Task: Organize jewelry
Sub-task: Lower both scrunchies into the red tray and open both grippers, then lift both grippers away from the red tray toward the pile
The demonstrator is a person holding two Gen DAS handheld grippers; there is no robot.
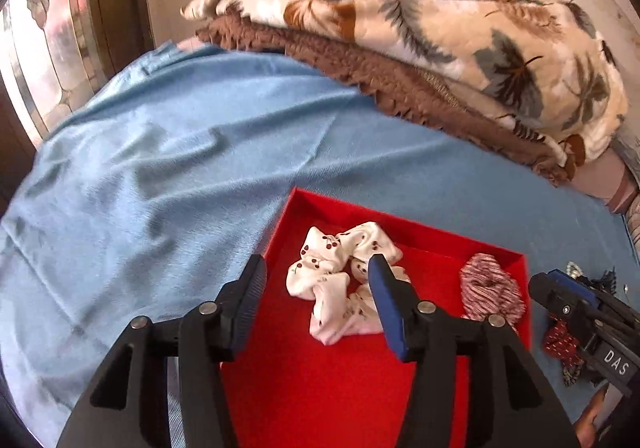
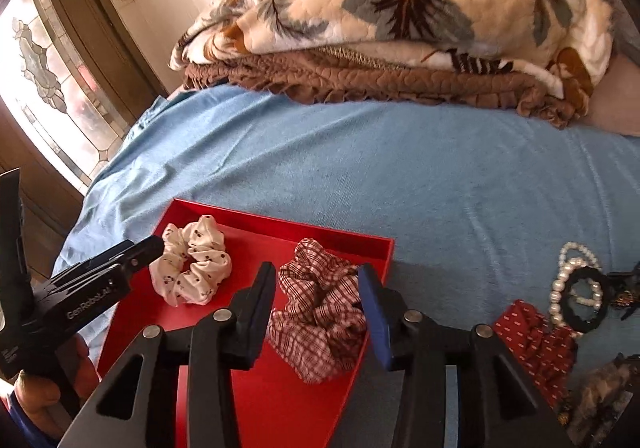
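Note:
A red tray (image 1: 332,388) (image 2: 280,400) lies on a blue bedsheet. In it lie a white cherry-print scrunchie (image 1: 340,280) (image 2: 194,262) and a red-and-white plaid scrunchie (image 1: 490,294) (image 2: 320,312). My left gripper (image 1: 318,284) is open and empty above the white scrunchie; it shows at the left of the right wrist view (image 2: 140,248). My right gripper (image 2: 316,292) is open and empty over the plaid scrunchie; it shows at the right of the left wrist view (image 1: 560,288). Right of the tray lie a red dotted scrunchie (image 2: 536,344), a pearl bracelet (image 2: 568,276) and a black hair tie (image 2: 586,300).
The blue sheet (image 1: 160,168) covers the bed. A folded leaf-print blanket (image 1: 420,20) on a brown quilt (image 2: 360,84) is stacked at the far side. A stained-glass window (image 2: 48,88) is at the left. A dark patterned item (image 2: 600,396) lies at the lower right.

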